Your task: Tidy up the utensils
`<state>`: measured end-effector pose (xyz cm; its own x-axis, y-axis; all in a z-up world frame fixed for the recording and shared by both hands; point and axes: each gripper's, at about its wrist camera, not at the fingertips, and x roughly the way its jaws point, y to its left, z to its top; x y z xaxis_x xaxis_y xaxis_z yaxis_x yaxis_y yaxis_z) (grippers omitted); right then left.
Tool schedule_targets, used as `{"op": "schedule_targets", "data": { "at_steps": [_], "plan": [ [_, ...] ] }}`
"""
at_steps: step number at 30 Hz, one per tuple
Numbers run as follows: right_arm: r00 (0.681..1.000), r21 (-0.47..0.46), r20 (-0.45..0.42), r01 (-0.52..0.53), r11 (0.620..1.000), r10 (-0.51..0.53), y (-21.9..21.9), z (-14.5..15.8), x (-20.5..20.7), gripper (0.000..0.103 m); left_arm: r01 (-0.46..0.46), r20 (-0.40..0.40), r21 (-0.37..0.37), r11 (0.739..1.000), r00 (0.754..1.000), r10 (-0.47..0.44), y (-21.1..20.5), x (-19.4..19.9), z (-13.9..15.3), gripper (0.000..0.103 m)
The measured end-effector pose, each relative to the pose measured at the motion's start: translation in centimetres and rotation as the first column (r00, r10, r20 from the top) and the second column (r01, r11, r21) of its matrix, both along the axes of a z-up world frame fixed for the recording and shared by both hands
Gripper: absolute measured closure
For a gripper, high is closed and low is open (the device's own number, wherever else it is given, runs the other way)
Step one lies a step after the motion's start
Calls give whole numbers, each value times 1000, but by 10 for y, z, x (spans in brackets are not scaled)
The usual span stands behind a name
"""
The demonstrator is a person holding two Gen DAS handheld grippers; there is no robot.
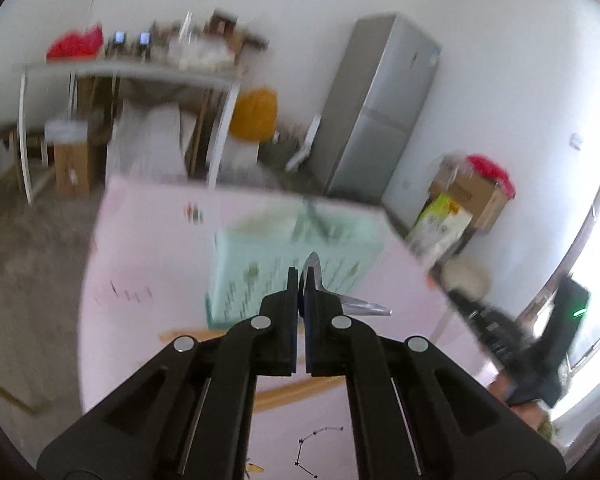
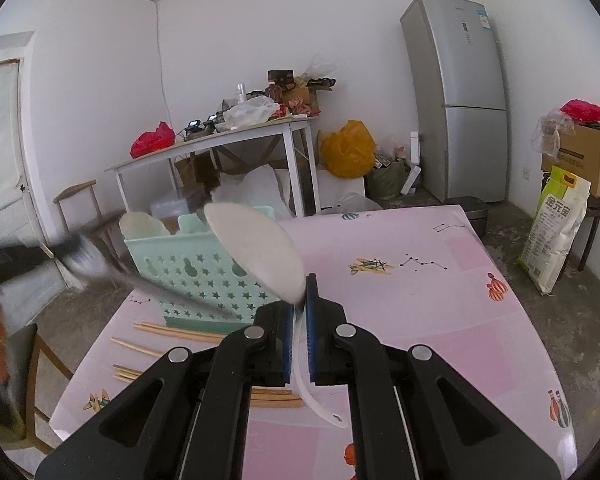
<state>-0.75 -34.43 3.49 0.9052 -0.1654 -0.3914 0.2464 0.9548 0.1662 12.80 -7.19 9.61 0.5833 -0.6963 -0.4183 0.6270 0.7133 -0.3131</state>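
The white rice paddle (image 2: 260,252) sits clamped in the right tongs (image 2: 299,304), whose blue pads (image 2: 310,344) are pressed against its handle. The broad blade stands up and to the left beyond the tips; the curved handle end hangs out below the jaws over the table. The left tongs (image 1: 300,280) are pinched together on a metal utensil (image 1: 356,304). Its pointed end pokes up past the tips and a shiny flat part sticks out to their right. Blur prevents telling what kind of utensil it is.

Ahead of both tongs stands the mint-green basket (image 2: 196,276), with star cut-outs in its wall and pale utensils showing above its rim. It rests on the pink patterned tablecloth (image 2: 412,292). Wooden chopsticks (image 2: 172,330) lie loose on the cloth, left of and below the right tongs, just in front of the basket. In the right wrist view a blurred dark shape with a grey streak (image 2: 100,268) crosses at far left, reaching toward the basket.
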Motion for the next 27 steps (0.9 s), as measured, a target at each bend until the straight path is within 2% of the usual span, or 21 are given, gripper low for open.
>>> {"op": "schedule_targets", "data": {
  "at_steps": [4,7,11,15,18,21,27],
  "plan": [
    [1000,12,5,-6,1000,6,0,1,-1,97,-55,128,-55,997,990,62,21,-9,50,102],
    [1000,14,12,-9,1000,9,2,2,-4,97,-110,225,-60,992,967,121,37,-9,79,102],
    [1000,11,14,-10,1000,10,2,3,-6,97,-184,318,24,983,933,167,31,4,92,102],
    [1000,16,11,-5,1000,4,1,3,-8,97,-222,390,188,957,911,134,4,16,82,102],
    [1000,23,9,-4,1000,4,-2,3,-7,97,-199,400,291,936,914,70,-10,24,75,102],
    [1000,28,7,-6,1000,6,-2,2,-7,97,-197,391,353,915,919,47,-23,36,64,102],
    [1000,24,2,-9,1000,9,-2,1,-6,97,-185,354,390,902,934,39,-31,54,56,102]
  ]
}}
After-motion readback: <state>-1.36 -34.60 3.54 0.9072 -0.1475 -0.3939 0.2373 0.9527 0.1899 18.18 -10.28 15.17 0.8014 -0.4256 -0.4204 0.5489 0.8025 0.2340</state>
